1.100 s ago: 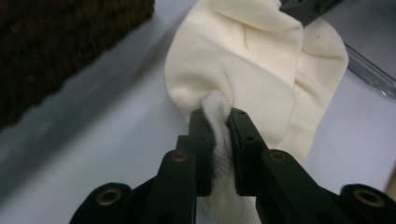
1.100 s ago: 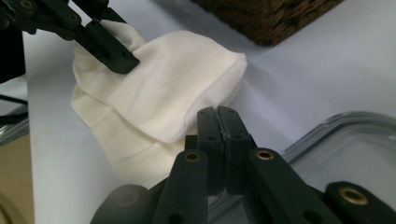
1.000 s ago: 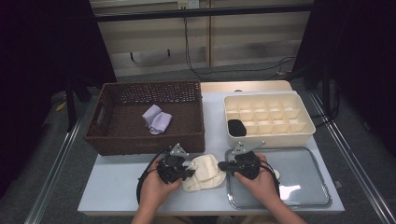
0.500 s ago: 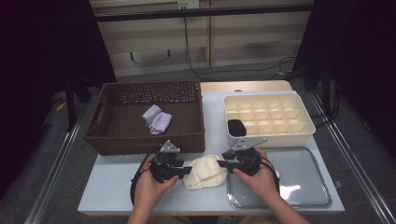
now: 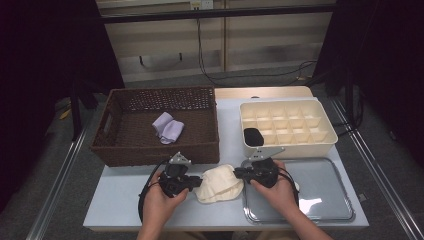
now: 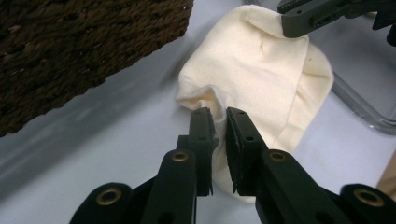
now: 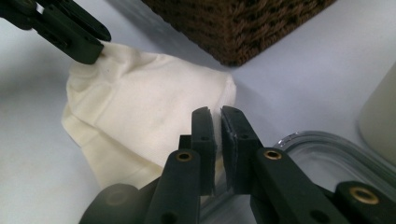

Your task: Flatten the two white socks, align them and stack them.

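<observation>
A cream cloth (image 5: pixel 218 184) lies bunched on the pale table near its front edge, between my two grippers. My left gripper (image 5: pixel 199 183) is at its left side. In the left gripper view its jaws (image 6: pixel 218 114) have just been closing and pinch a fold of the cream cloth (image 6: pixel 252 70). My right gripper (image 5: pixel 237 174) is at the cloth's right side. Its jaws (image 7: pixel 215 112) have also just been closing and pinch the edge of the cream cloth (image 7: pixel 154 116). Each gripper view shows the other gripper's jaws on the cloth's far edge.
A dark wicker basket (image 5: pixel 155 150) stands behind the left gripper with a lilac cloth (image 5: pixel 168 128) inside. A cream compartment box (image 5: pixel 287 142) at the back right holds a black item (image 5: pixel 253 136). A metal tray (image 5: pixel 320 200) lies under the right hand.
The left gripper drew a little away to the left half a second ago and is back at the cloth's edge. The cloth looks more bunched. The right gripper has stayed put.
</observation>
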Available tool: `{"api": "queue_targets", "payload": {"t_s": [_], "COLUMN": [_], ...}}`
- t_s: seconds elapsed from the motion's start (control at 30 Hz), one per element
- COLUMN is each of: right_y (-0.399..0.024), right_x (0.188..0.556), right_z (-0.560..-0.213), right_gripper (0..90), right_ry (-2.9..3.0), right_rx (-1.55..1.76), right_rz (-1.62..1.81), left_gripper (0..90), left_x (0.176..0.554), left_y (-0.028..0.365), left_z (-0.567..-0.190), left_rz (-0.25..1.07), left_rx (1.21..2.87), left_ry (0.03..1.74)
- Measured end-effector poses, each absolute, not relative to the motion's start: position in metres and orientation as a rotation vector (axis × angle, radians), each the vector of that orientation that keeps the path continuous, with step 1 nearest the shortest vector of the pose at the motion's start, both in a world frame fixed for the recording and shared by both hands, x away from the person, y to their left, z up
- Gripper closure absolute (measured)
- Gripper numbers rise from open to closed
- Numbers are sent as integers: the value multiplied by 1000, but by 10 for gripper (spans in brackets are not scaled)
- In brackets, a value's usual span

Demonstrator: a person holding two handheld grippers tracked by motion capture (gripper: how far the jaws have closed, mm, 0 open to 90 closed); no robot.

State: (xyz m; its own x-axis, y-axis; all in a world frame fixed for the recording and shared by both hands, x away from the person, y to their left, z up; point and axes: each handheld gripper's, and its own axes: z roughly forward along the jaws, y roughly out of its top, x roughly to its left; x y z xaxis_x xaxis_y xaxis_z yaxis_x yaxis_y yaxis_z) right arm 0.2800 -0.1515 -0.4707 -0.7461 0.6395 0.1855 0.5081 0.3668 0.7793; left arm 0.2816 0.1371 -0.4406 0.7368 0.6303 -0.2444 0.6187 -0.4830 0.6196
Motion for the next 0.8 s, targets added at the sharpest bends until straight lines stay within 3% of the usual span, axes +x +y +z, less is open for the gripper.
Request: {"api": "queue_targets", "payload": {"t_s": [0.33, 0.53, 0.57, 0.63, 0.8], "right_y": [-161, -166, -169, -170, -171], "right_x": [264, 254, 254, 255, 263], "right_z": [-466, -472, -471, -469, -465], "right_gripper": [834, 763, 689, 635, 644], "right_ry": [2478, 2487, 2462, 2427, 2394], "right_rx": [1115, 1175, 1181, 1169, 1166], "right_rz": [1389, 1383, 1382, 1380, 1392], "left_gripper": [804, 767, 759, 722, 665], "left_x": [283, 285, 286, 286, 286], "left_y": [133, 132, 131, 131, 133], "left_z": [-438, -442, -443, -444, -443], "left_rz": [-14, 2, 3, 34, 53], "left_rx": [2226, 2241, 2238, 2237, 2225], "left_ry": [915, 916, 919, 920, 928]}}
